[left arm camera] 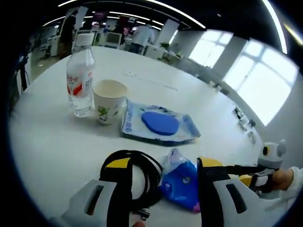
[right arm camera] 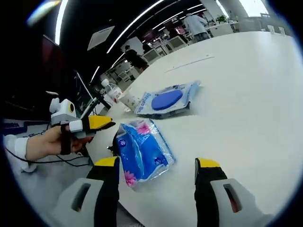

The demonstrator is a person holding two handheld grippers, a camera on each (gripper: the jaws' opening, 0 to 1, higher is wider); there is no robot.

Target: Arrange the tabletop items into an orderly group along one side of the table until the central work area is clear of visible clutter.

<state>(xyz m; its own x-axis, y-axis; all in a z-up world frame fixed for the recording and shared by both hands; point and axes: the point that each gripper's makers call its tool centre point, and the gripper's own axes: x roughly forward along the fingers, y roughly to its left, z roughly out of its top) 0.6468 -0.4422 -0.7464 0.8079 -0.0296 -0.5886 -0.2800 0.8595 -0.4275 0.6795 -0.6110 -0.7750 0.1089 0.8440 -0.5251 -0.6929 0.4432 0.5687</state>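
Grouping, bottle: sitting upright near one side of the round white table [left arm camera: 57,151] as a clear plastic water bottle with a red-and-white label [left arm camera: 80,80], seeming already in its place.
Grouping, cup: standing just beside the bottle as a white paper cup with a green print [left arm camera: 109,100], mouth up, looking empty.
Grouping, flat packet: lying just beside the cup as a flat pale-blue plastic packet with a dark blue oval showing through it [left arm camera: 158,124]; appearing again in the right gripper view [right arm camera: 166,100], farther along the table.
Waiting, wipes: resting near the table edge as a bright blue soft pack with pink flower print [right arm camera: 142,150], apart from the row of three; showing in the left gripper view [left arm camera: 181,182] between the jaws.
Waiting, cable: lying coiled as a black cable [left arm camera: 144,177], touching the blue pack, also outside the row.
Left tongs: holding wide open as the left gripper [left arm camera: 163,165], jaws bracketing the cable and the pack, gripping nothing.
Right tongs: hovering wide open as the right gripper [right arm camera: 158,163], one jaw just beside the pack, holding nothing.
Progress: judging three of five items lined up, with pack and cable remaining to move.
Central area: looking bare beyond the row.
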